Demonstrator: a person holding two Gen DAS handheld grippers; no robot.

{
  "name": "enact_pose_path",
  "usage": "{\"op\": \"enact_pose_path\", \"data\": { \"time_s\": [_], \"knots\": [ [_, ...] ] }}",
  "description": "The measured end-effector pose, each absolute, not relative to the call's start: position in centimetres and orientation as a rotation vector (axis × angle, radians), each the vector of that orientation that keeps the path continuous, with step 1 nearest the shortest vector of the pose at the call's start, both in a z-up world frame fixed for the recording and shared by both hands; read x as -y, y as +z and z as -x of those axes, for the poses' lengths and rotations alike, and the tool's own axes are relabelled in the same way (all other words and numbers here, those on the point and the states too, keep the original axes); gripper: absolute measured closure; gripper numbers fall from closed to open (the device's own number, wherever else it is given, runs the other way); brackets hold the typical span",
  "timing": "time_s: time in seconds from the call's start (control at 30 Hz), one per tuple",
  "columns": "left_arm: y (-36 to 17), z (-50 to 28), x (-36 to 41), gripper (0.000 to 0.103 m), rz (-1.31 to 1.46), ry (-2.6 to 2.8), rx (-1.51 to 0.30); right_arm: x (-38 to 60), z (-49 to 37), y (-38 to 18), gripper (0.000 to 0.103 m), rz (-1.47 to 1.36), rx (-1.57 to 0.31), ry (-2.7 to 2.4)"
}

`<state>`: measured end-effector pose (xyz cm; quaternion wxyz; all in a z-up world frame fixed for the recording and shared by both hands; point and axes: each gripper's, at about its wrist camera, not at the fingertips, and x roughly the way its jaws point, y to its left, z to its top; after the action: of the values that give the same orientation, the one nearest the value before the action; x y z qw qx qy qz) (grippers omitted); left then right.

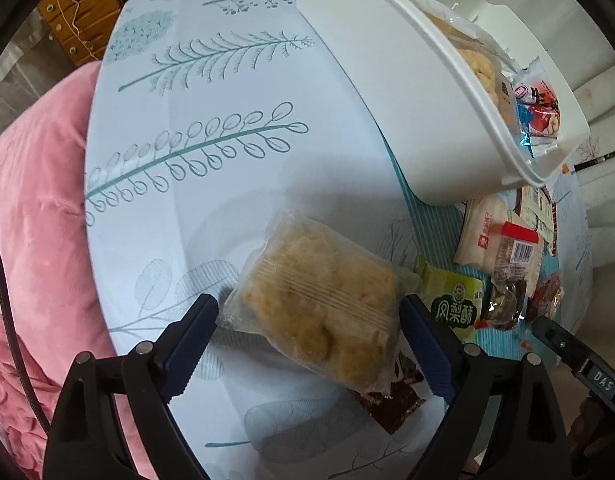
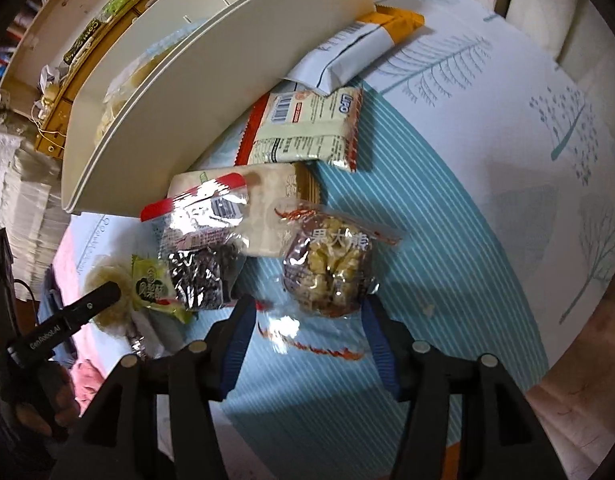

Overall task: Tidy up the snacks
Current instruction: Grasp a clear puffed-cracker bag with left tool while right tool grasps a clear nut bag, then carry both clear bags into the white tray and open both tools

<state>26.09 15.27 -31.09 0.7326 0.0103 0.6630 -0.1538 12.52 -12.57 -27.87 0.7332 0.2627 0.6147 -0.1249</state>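
**Some Snacks Are In, Many Are Still Out**

Now, starting on the left side, the left gripper (image 1: 307, 330) has its two blue fingers set wide, one on each side of a clear pack of crumbly yellow cake (image 1: 315, 300). The fingers look close to the pack's edges, but I cannot tell if they squeeze it yet. The pack seems to lie partly on a dark brown snack pack (image 1: 391, 400) on the tabletop (image 1: 227, 184), which wears a cloth with blue leaves.

Next, up and to the right, stands the white bin (image 1: 387, 92). It already holds some snacks, among them another yellow cake pack (image 1: 479, 64) and a red and blue packet (image 1: 535, 114). So I think part of the job is done.

Then, further right, a heap of snacks waits just beside the bin: a green pineapple cake pack (image 2: 151, 286), a shiny dark snack bag (image 2: 199, 264), a cream LIPO biscuit pack (image 2: 307, 128), and a white and orange pack (image 2: 359, 46) leaning on the bin wall.

Last, the right gripper (image 2: 307, 344) is also wide. Its fingers sit on each side of a clear nut snack bag (image 2: 327, 264), not clearly pinching it.

Many snacks are still out, so I think a good deal of tidying is left.
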Motion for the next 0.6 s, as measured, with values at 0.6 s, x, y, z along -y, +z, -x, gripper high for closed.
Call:
{"op": "enact_pose_path", "data": {
  "time_s": [0.6],
  "knots": [
    [-30.7, -26.6, -14.2, 0.036, -0.028, -0.388, -1.423, 11.5, -14.7, -28.0, 0.05, -0.467, -1.355, -0.325]
  ]
}}
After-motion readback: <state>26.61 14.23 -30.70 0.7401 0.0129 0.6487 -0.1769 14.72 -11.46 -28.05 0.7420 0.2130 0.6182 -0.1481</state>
